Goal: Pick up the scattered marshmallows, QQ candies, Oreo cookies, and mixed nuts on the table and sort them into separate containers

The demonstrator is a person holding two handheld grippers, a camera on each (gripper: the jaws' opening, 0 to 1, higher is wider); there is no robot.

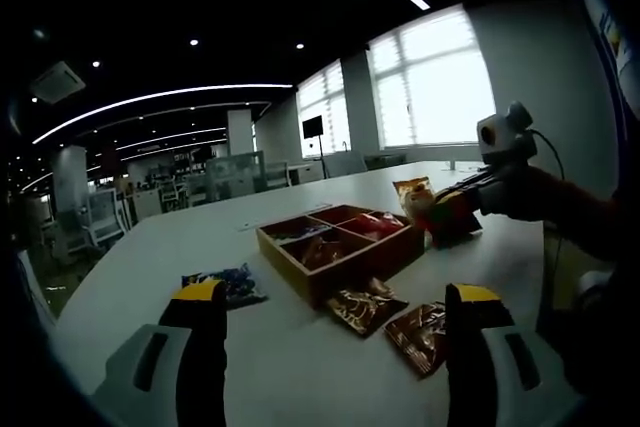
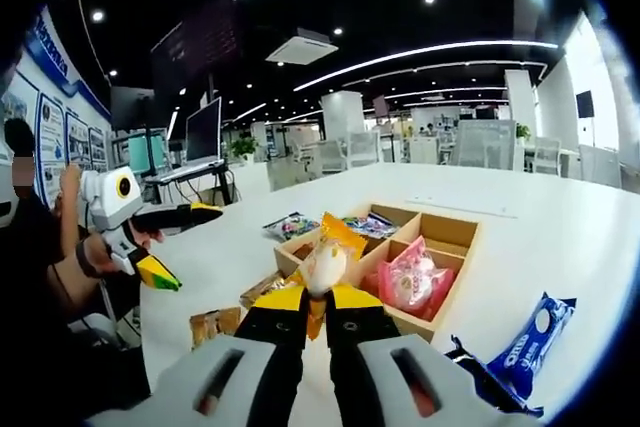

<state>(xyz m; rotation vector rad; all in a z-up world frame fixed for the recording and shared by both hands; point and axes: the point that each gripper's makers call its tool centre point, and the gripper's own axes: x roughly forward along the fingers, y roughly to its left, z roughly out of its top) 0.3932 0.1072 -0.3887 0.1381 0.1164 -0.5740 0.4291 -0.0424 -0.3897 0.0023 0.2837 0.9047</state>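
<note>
A: In the left gripper view, how does the left gripper (image 1: 335,312) stand?

B: Its yellow-tipped black jaws rise from the bottom of the frame, spread wide, with nothing between them. Past them, mid-frame on the white table (image 1: 200,232), sits the wooden four-compartment tray (image 1: 335,247). Two brown foil snack packets (image 1: 395,319) lie just in front of it, and a blue wrapped packet (image 1: 225,285) lies left of centre, near the left jaw.

A: And the other one?

B: In the right gripper view the right gripper (image 2: 318,299) has its jaws pressed together on a yellow-and-white candy packet (image 2: 328,257), held at frame centre in front of the tray. In the left gripper view that same gripper shows at right of centre, beside the tray's right end.

A: What's in the tray?

B: A pink marshmallow bag (image 2: 415,279) in the near right compartment; colourful wrappers in the far left one. A blue Oreo packet (image 2: 532,339) lies on the table, lower right.
</note>
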